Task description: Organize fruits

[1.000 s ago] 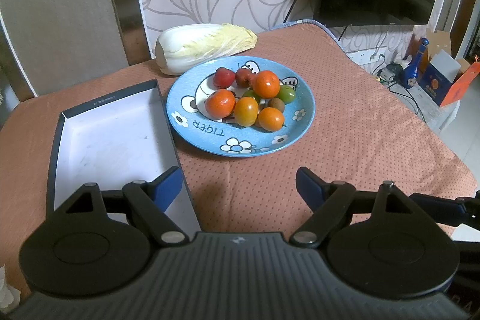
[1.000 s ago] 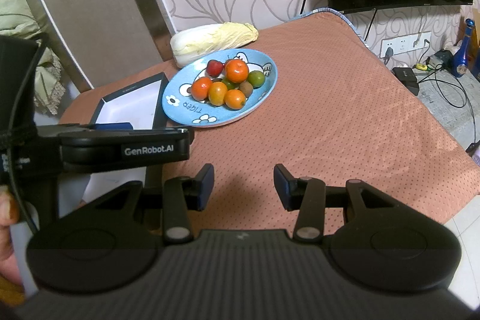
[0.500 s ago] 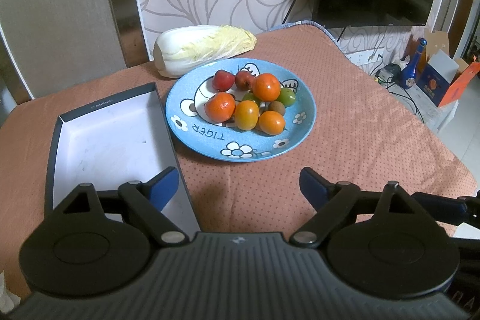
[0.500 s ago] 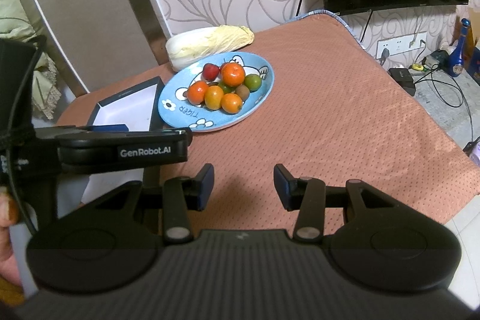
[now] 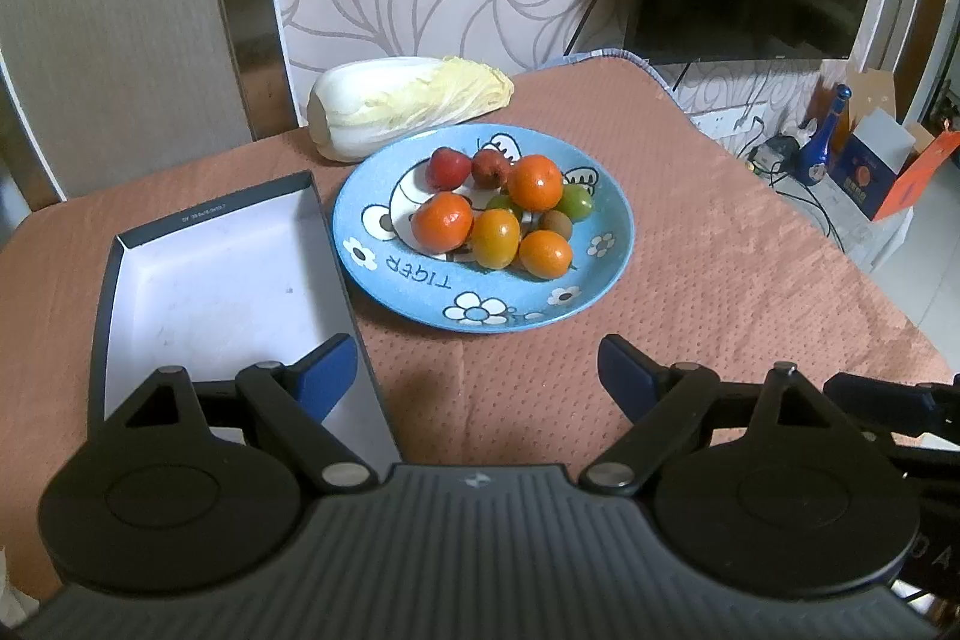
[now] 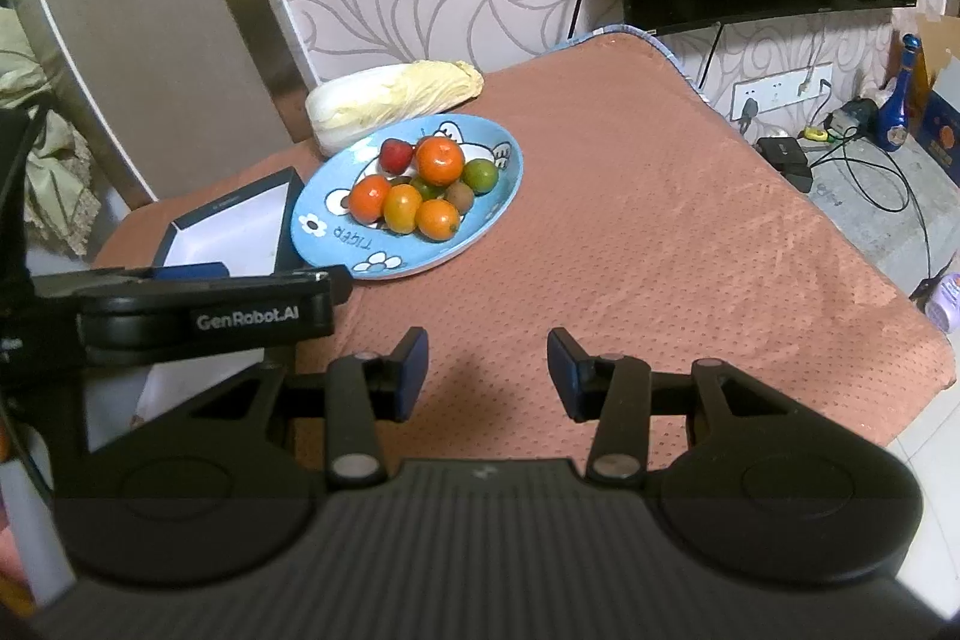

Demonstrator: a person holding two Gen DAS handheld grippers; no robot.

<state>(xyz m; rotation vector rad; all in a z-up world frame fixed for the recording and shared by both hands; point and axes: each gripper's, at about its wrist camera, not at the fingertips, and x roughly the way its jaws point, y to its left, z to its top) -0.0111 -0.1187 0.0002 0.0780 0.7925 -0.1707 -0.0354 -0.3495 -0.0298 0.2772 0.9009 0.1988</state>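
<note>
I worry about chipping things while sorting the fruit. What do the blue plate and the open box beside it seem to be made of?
The blue plate looks like glazed ceramic: glossy sheen, painted flowers and lettering. The box looks like matte cardboard: thin dark walls, flat white inside with scuff marks. Neither is certain from looks alone.

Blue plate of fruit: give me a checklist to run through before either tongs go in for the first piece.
1. Left tongs open and empty: ok.
2. Right tongs empty, narrower gap than the left: ok.
3. Fruit all on the blue plate, none loose on the cloth: ok.
4. Box beside the plate is open and empty inside: ok.
5. Path to the plate clear; cabbage lies behind it, out of the way: ok.
6. Near orange fruit free of its neighbours: not ok, it touches the one beside it.
</note>
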